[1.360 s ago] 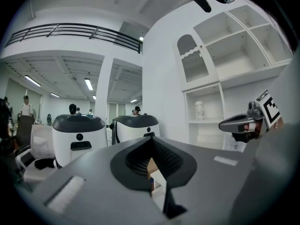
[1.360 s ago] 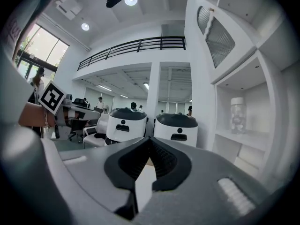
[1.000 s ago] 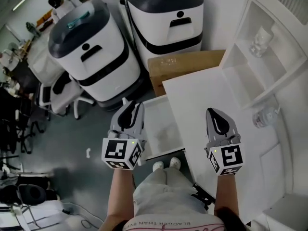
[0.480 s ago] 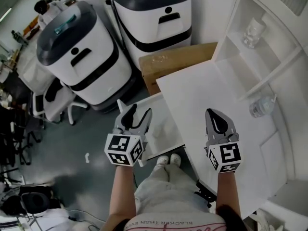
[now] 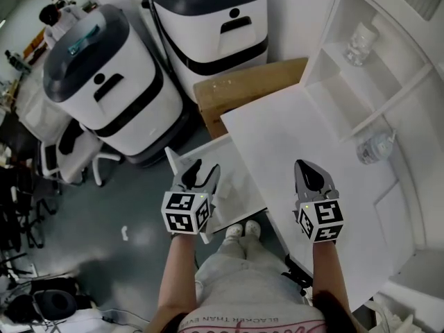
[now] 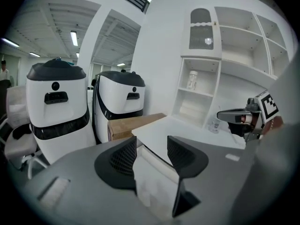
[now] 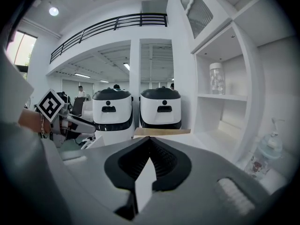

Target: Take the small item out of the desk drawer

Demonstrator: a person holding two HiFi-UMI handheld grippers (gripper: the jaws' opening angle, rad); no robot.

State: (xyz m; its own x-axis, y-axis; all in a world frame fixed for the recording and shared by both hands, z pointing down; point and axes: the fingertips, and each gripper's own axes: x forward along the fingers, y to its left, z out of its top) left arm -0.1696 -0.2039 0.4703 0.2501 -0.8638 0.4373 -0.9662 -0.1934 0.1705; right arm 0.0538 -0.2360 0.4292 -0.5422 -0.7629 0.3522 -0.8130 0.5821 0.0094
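The drawer stands pulled out, with its top open to entry from overhead. The tabletop edge covers its right side. A cardboard box and two white machines close off the far end. The person's shoes stand at the near end.

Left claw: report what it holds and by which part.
Nothing. On the left claw the jaws have just been opening and stand apart over the drawer, nothing between them.

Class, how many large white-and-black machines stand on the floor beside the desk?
2. Left machine beyond the drawer; right machine behind the cardboard box. None seems hidden.
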